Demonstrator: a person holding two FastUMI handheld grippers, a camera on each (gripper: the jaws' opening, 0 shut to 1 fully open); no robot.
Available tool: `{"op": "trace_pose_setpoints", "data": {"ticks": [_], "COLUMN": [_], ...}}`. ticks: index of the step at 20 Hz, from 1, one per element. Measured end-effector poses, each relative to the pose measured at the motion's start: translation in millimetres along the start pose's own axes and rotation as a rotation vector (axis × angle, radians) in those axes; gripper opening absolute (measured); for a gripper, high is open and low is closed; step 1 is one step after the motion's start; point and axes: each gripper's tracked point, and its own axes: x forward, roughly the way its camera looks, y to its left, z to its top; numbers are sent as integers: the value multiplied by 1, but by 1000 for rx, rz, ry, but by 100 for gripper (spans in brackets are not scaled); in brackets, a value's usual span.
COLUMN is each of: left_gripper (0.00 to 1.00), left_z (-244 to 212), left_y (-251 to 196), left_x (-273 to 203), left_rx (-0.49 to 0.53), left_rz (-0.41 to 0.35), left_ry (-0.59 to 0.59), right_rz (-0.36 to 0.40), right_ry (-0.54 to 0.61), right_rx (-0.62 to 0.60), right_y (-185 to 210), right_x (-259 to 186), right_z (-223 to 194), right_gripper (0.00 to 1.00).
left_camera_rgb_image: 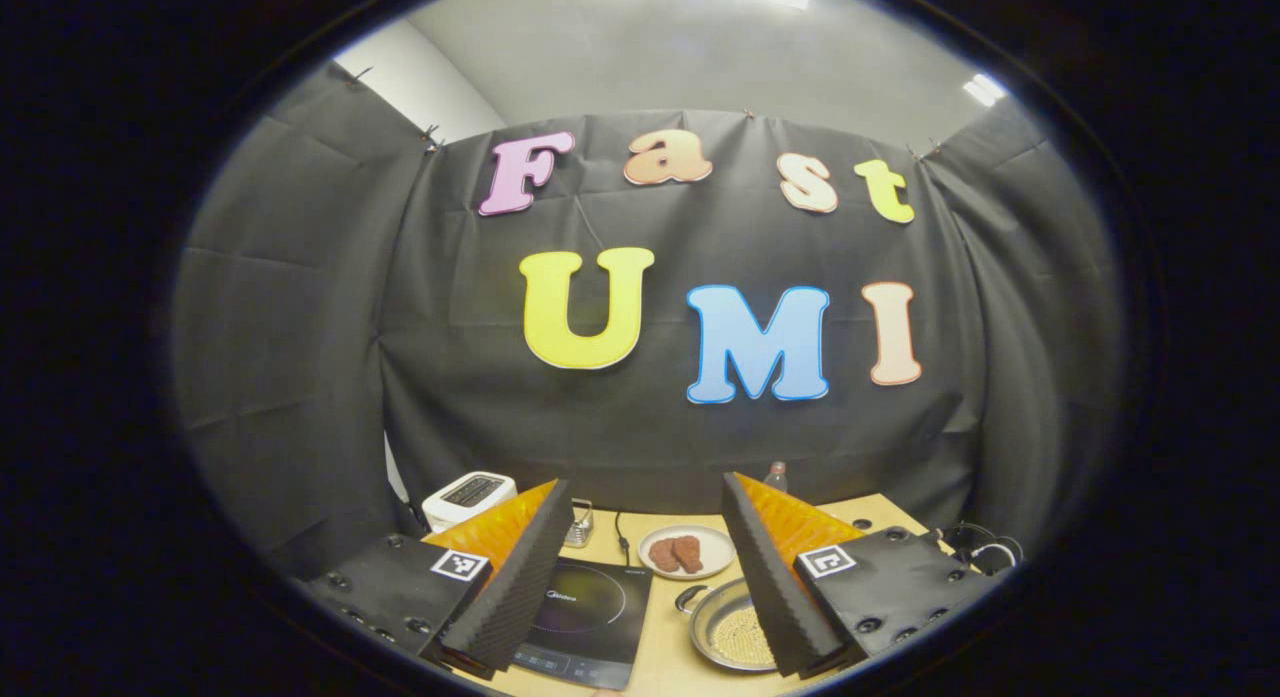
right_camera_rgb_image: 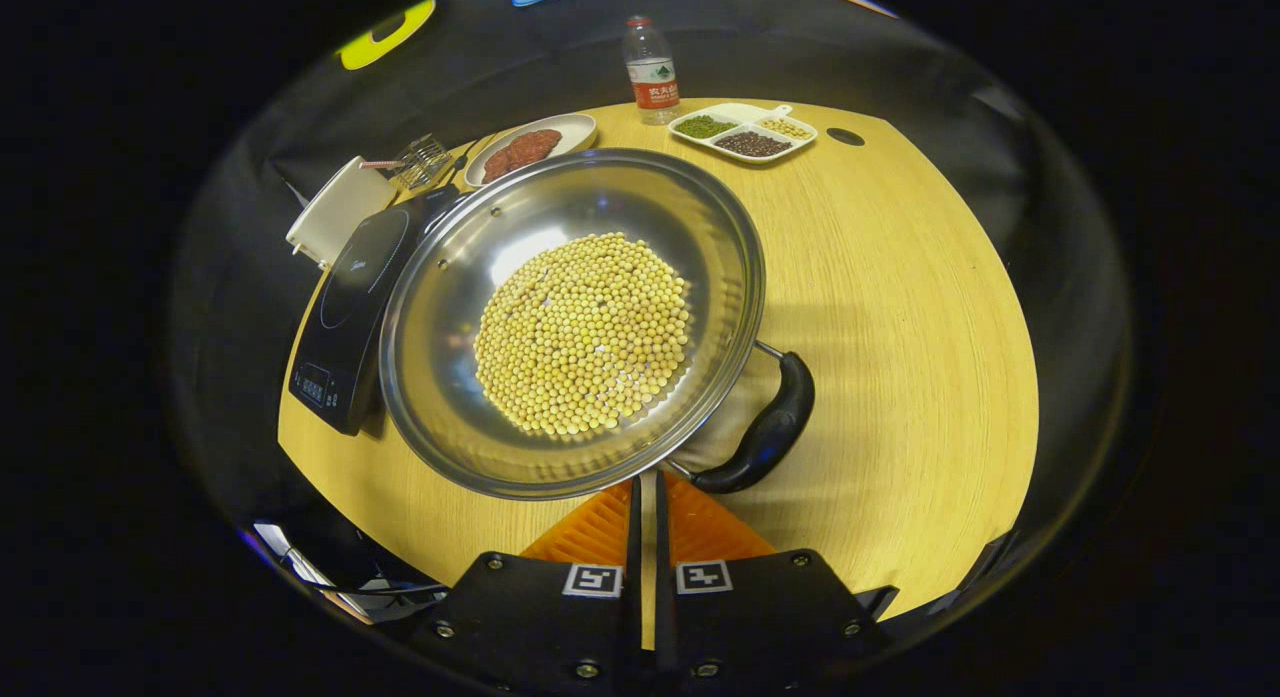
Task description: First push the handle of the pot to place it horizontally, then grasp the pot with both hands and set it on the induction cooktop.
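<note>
A steel pot (right_camera_rgb_image: 600,187) holding yellow soybeans (right_camera_rgb_image: 585,332) sits on the wooden table, close in front in the right gripper view. Its black side handle (right_camera_rgb_image: 765,427) lies at the rim's lower right, angled toward me. My right gripper (right_camera_rgb_image: 646,487) is shut, its tips reaching just under the pot's near rim, beside the handle's lower end. The black induction cooktop (right_camera_rgb_image: 350,297) lies left of the pot, touching or slightly under its rim. My left gripper (left_camera_rgb_image: 643,480) is held high and open with nothing between its fingers, above the cooktop (left_camera_rgb_image: 590,612) and the pot (left_camera_rgb_image: 730,627).
A plate of brown meat (right_camera_rgb_image: 530,142), a white appliance (right_camera_rgb_image: 335,212), a water bottle (right_camera_rgb_image: 652,72) and a divided dish of beans (right_camera_rgb_image: 745,132) stand along the table's back. Bare wood lies right of the pot. Cables hang at the right edge (left_camera_rgb_image: 975,552).
</note>
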Motion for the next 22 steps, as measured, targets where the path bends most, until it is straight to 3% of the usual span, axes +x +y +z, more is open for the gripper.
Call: {"op": "trace_pose_setpoints", "data": {"ticks": [12, 16, 22], "left_gripper": [99, 95, 98], "left_z": [8, 1, -3], "left_y": [-30, -34, -39], "left_x": [-2, -2, 0], "left_rx": [42, 42, 33], "left_rz": [-16, -5, 22], "left_ry": [-13, -2, 3], "right_rz": [-94, -95, -99], "right_ry": [-14, -9, -15], "right_rx": [-52, -45, -60], "right_y": [-47, -59, -73], "right_x": [4, 8, 13], "right_z": [24, 34, 50], "right_gripper": [6, 6, 6]}}
